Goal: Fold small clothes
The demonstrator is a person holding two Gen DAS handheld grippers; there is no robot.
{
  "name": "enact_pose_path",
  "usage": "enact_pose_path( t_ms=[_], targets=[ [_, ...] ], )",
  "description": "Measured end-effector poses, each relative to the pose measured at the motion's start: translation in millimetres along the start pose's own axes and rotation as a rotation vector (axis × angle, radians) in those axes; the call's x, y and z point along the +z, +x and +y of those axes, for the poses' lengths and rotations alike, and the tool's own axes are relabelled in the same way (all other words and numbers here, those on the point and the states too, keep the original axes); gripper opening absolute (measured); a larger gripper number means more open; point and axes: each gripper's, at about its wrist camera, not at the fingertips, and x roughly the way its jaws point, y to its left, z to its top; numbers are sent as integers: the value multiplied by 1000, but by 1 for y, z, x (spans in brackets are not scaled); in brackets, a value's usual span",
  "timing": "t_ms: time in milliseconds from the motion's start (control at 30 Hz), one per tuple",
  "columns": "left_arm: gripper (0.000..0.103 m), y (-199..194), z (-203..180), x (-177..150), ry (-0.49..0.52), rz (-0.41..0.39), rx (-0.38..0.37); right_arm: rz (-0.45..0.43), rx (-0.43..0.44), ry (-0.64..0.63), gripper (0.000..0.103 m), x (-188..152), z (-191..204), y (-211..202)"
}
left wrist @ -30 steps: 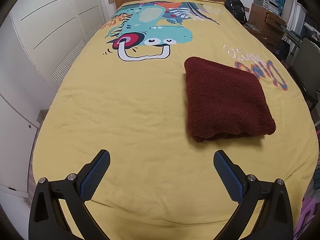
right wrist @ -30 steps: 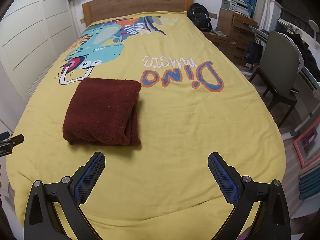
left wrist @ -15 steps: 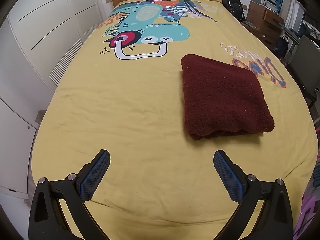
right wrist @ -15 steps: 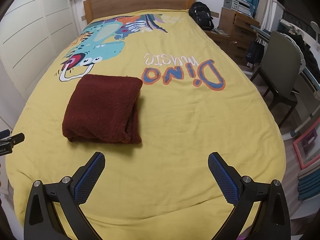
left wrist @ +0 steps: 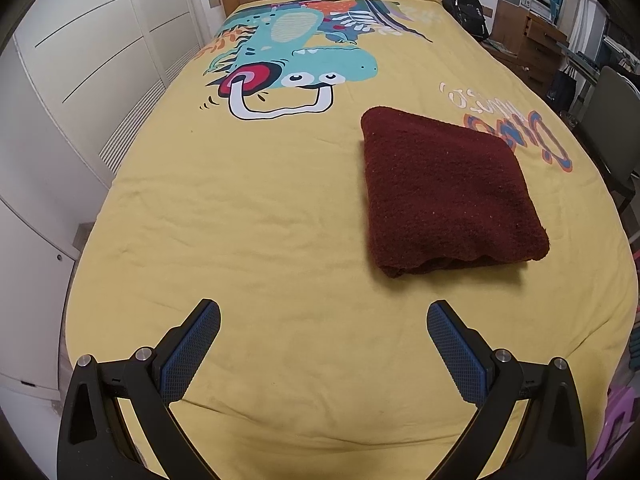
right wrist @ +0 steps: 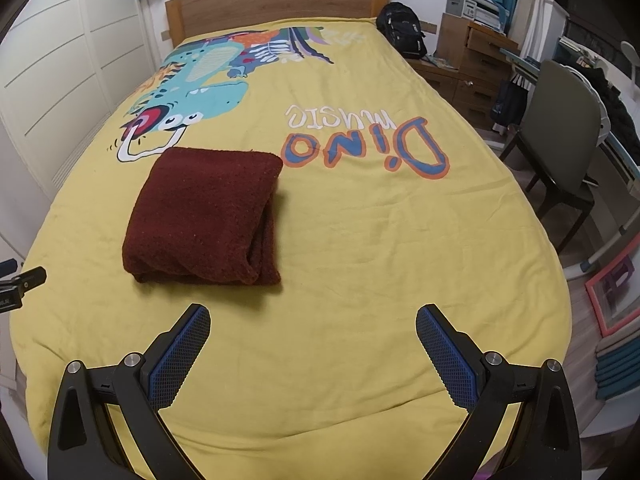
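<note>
A dark red fuzzy garment (left wrist: 444, 192) lies folded into a thick rectangle on the yellow dinosaur bedspread (left wrist: 248, 216). It also shows in the right wrist view (right wrist: 206, 216), ahead and left. My left gripper (left wrist: 323, 316) is open and empty, hovering above the bed's near end, with the garment ahead to its right. My right gripper (right wrist: 313, 320) is open and empty, just short of the garment's near right corner. The tip of the left gripper (right wrist: 24, 280) shows at the right wrist view's left edge.
White wardrobe doors (left wrist: 80, 80) run along the bed's left side. A wooden headboard (right wrist: 276, 4) stands at the far end. A black backpack (right wrist: 402, 30), wooden drawers (right wrist: 476, 64) and a grey chair (right wrist: 560, 152) stand to the right of the bed.
Both views have shifted slightly, with the garment and bed sitting a little lower in frame. The garment has not moved and both grippers stay open.
</note>
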Motion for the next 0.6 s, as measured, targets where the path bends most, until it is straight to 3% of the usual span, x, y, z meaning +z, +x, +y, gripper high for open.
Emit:
enact_pose_path(
  t_ms=[600],
  targets=[
    [102, 3, -2, -2, 25, 13, -5, 23, -1, 5, 103, -7, -2, 6]
  ],
)
